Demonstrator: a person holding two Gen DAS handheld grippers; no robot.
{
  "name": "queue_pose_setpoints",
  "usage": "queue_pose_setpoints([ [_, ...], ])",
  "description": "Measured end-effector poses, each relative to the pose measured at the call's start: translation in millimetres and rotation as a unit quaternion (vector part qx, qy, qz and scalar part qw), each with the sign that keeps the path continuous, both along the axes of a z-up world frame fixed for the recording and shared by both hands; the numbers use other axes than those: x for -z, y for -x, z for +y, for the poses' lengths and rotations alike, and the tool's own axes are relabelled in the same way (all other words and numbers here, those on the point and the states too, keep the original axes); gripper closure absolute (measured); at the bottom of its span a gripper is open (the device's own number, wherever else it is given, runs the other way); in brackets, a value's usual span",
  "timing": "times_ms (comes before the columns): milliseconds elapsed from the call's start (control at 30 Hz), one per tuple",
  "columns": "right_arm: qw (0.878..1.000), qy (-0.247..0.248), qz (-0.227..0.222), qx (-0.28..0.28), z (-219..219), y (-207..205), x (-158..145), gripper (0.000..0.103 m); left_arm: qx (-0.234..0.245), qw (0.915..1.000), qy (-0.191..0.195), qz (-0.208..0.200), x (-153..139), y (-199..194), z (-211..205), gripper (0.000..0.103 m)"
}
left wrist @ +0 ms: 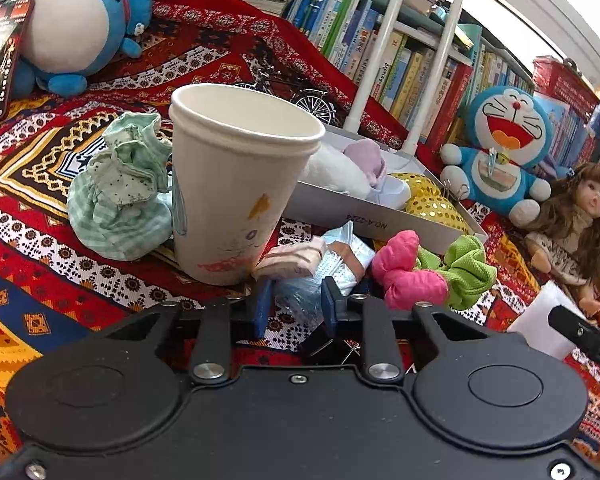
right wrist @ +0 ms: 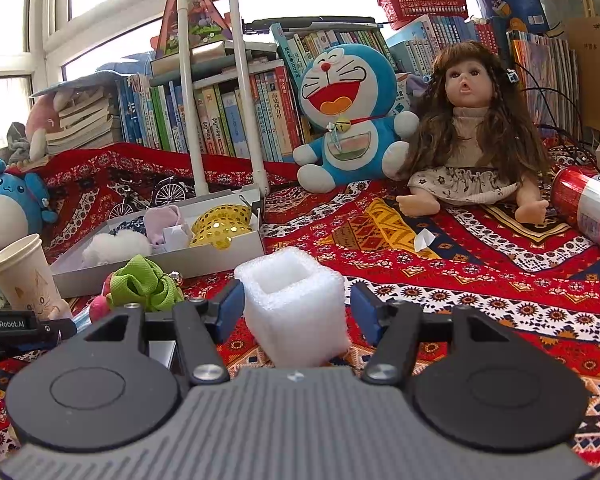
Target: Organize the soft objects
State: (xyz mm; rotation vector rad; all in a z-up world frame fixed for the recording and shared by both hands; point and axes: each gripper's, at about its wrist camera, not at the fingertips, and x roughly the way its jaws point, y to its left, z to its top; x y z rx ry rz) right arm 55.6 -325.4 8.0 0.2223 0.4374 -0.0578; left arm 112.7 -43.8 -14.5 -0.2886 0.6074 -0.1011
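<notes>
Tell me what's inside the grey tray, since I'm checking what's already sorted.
The grey tray holds a white fluffy piece, a lilac cloth, a gold sequinned item and some dark patterned fabric. Anything beneath them is hidden.

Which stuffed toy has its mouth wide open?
The blue cat plush beside the doll. Its big red mouth is open in a laugh. The other blue plush, at the far left, has only a tiny closed mouth.
</notes>
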Motion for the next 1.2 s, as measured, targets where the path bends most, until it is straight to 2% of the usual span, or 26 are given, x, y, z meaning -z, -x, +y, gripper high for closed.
queue_pose_setpoints([
  [200,1.000,0.000,0.002,-0.003,1,-1,1,0.039,0.010,0.9999,0.006,0.001,-1,6,3,0.088],
  [233,1.000,0.001,0.001,-0.004,1,-1,1,0.043,0.011,0.9999,0.008,0.002,-1,8,4,0.090],
  [333,1.000,0.008,0.001,-0.005,3,0,1,0.048,0.013,0.9999,0.012,0.001,-4,13,10,0.091],
  [533,0.999,0.026,-0.018,-0.006,8,8,-6,0.050,0.023,0.9997,0.005,-0.002,-14,29,22,0.093],
  [867,0.999,0.017,-0.033,-0.005,8,24,-18,0.049,0.044,0.9978,-0.046,-0.017,-32,70,46,0.093],
  [1067,0.999,0.015,-0.028,-0.003,8,31,-17,0.048,0.055,0.9955,-0.077,0.006,-30,89,58,0.092],
  [1200,1.000,0.015,-0.022,-0.003,9,33,-14,0.048,0.060,0.9947,-0.082,0.017,-25,96,61,0.086],
])
